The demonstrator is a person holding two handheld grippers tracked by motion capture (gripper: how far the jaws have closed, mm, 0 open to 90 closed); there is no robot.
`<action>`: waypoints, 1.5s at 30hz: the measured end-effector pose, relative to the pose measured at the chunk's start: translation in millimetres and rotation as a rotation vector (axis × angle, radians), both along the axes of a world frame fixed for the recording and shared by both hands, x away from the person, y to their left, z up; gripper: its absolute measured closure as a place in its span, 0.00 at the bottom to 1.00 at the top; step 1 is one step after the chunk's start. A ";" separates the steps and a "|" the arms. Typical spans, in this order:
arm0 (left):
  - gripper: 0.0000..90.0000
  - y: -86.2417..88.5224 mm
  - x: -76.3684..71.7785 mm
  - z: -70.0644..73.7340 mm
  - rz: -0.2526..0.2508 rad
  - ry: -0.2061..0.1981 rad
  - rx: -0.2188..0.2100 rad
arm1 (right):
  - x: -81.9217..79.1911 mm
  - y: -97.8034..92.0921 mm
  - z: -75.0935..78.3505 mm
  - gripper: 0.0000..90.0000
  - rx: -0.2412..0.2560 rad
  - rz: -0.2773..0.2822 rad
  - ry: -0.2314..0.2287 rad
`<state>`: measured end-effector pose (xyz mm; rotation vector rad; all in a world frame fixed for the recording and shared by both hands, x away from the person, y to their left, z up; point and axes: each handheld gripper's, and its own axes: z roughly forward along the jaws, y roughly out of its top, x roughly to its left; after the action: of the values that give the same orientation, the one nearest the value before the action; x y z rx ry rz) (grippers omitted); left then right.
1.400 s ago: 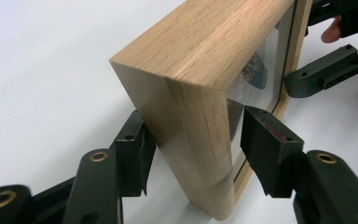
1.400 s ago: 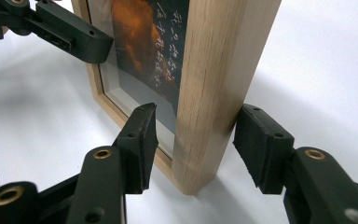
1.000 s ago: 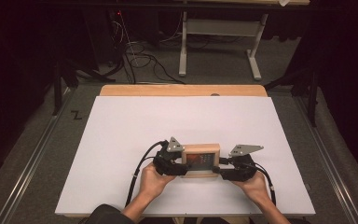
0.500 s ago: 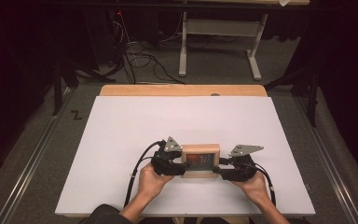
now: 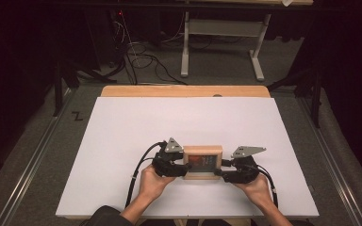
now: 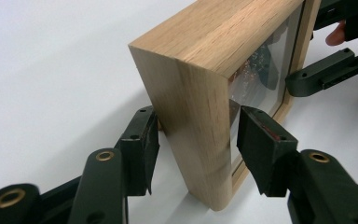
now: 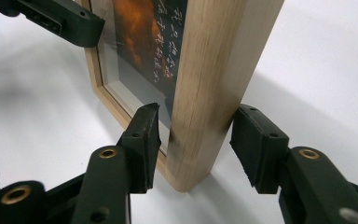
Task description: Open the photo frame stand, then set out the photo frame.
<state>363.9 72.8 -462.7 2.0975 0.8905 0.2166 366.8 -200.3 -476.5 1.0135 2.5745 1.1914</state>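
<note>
While the person's two hands rest near the table's front edge, the scene reads as follows.

Thing in hand: a wooden shadow-box frame (image 5: 202, 161), deep-sided and made of pale oak-like wood with visible grain and rounded outer corners.
Frame front: a glass pane set back inside the wooden rim, over a dark picture with an orange-red patch and rows of small pale writing; the writing is too small to read.
Frame position: on the white table top (image 5: 122, 141), near its front edge and about midway across, between the two grippers.
Frame pose: in both gripper views it stands on one narrow edge, glass face to the side, and seems to touch the surface along that edge.
Left gripper (image 6: 193, 135): jaws apart, straddling the frame's left end; one pad sits just beside the back of the wood, the other just in front of the glass side, with slim gaps visible, so no firm clamp shows.
Right gripper (image 7: 198, 140): jaws apart, straddling the opposite end; the pad on the glass side is close to the rim and the pad on the back is near the wood, with a narrow gap.
Hands: left hand (image 5: 153, 181) and right hand (image 5: 254, 186) each hold a gripper from below.
Table: wooden edge strip (image 5: 184, 91) along the far side.
</note>
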 end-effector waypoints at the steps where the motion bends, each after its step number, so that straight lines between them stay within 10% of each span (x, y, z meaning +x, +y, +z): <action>1: 0.55 0.9 -0.7 0.6 0.000 -0.002 -0.002 | -0.3 0.2 0.5 0.57 0.002 -0.002 0.002; 23: 0.53 10.4 -7.9 5.1 0.004 -0.020 -0.034 | -3.5 -2.7 3.0 0.48 0.011 -0.009 0.007; 45: 0.47 34.8 -18.6 21.4 0.070 -0.086 -0.123 | -19.1 -45.8 27.4 0.47 0.110 -0.105 -0.114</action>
<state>345.3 107.5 -441.3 1.9309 0.9032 0.2797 347.7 -246.0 -449.1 1.0548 2.3619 1.3351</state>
